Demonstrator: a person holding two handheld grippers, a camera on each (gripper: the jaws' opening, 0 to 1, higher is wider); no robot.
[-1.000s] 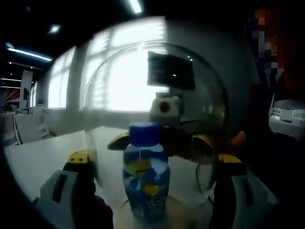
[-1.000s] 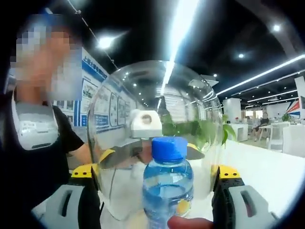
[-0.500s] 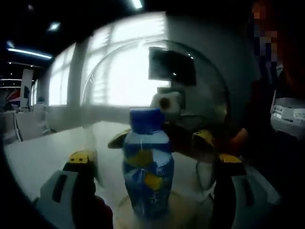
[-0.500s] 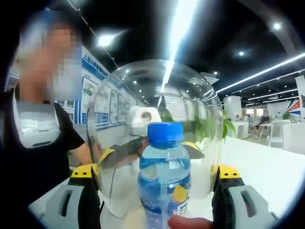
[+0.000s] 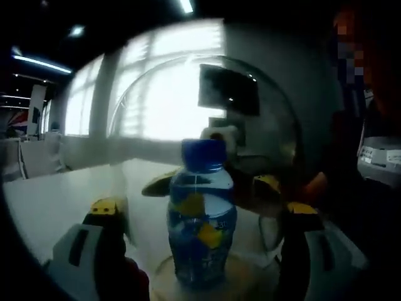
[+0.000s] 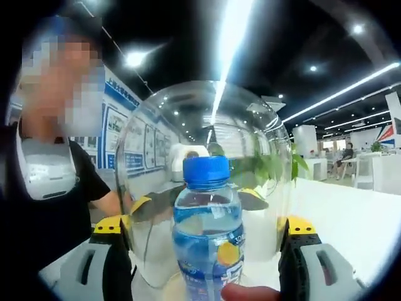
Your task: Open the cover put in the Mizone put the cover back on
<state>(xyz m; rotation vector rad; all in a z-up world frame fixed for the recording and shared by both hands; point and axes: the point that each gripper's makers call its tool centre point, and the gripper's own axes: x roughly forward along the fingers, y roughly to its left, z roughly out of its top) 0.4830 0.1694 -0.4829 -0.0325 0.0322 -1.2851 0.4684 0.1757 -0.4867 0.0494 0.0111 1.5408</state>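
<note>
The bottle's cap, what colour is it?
Blue. The bottle's cap shows best in the right gripper view.

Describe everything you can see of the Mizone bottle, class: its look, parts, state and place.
The Mizone bottle is clear plastic with a blue screw cap, still on, and a blue label with yellow patches. It stands upright, nearly full of clear liquid, on a pale round base. In both views it is midway between the open jaws, which do not touch it. The clear dome cover rises behind it.

There was one bottle (image 5: 202, 219) with one blue cap (image 5: 203, 155) at the centre of the frame, one clear dome cover (image 5: 276, 119) behind it, one round base (image 5: 250, 283) at the bottom, and two grippers, left (image 5: 200, 216) and right (image 6: 203, 229).
</note>
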